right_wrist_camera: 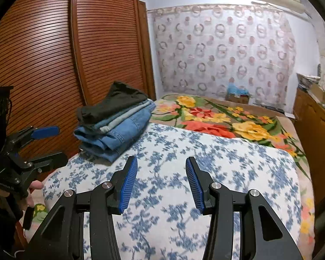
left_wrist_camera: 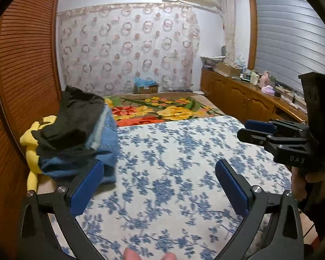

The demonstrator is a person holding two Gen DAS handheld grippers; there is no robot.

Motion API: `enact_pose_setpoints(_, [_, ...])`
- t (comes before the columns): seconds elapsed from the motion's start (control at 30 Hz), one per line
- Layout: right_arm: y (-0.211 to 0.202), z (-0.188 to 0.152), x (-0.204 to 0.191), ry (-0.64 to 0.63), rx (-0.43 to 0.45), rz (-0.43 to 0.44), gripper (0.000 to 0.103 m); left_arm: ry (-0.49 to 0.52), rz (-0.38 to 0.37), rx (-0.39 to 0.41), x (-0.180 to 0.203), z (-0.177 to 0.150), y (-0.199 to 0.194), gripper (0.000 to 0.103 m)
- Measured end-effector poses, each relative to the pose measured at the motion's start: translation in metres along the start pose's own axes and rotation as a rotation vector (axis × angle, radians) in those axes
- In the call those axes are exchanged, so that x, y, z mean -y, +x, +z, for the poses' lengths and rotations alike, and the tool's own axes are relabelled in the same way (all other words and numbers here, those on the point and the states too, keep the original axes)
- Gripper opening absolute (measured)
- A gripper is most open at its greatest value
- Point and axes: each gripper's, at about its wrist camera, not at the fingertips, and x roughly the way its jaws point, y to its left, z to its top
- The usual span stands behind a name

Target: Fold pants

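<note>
A stack of folded pants (right_wrist_camera: 117,125), blue jeans under a dark pair, lies on the left side of the bed with the blue-flowered white cover (right_wrist_camera: 205,173). In the left wrist view the stack (left_wrist_camera: 80,134) is at the left, just beyond the left finger, with a yellow garment (left_wrist_camera: 31,149) under its left edge. My left gripper (left_wrist_camera: 159,169) is open and empty above the cover; it also shows at the left of the right wrist view (right_wrist_camera: 52,143). My right gripper (right_wrist_camera: 161,162) is open and empty above the cover; it also shows in the left wrist view (left_wrist_camera: 246,130).
A louvred wooden wardrobe (right_wrist_camera: 54,54) stands left of the bed. A bright floral blanket (right_wrist_camera: 216,119) covers the far part of the bed. A wooden sideboard (left_wrist_camera: 244,99) with bottles and boxes runs along the right. A cardboard box (left_wrist_camera: 146,87) sits at the far wall.
</note>
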Motion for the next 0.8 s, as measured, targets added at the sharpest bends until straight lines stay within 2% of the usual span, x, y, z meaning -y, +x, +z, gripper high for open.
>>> enact_pose_setpoints(0.17, [-0.026, -0.014, -0.005, 0.021, 0.011, -0.038, 0.056, 0.007, 0.021, 0.0, 0.017, -0.007, -0.007, 0.103])
enact_pose_setpoints(0.4, [-0.052, -0.025, -0.01, 0.065, 0.01, -0.104, 0.073, -0.028, -0.023, -0.01, 0.028, -0.009, -0.008, 0.103])
enact_pose_setpoints(0.57, [-0.064, -0.03, -0.01, 0.105, 0.015, -0.139, 0.084, -0.018, 0.013, -0.019, 0.039, -0.01, -0.008, 0.103])
enact_pose_setpoints(0.67, [-0.066, -0.035, -0.008, 0.122, 0.001, -0.165, 0.086, -0.036, 0.022, -0.035, 0.04, -0.008, -0.005, 0.103])
enact_pose_setpoints(0.8, [-0.072, -0.03, -0.007, 0.133, 0.01, -0.201, 0.086, -0.019, 0.024, -0.017, 0.043, -0.002, -0.008, 0.103])
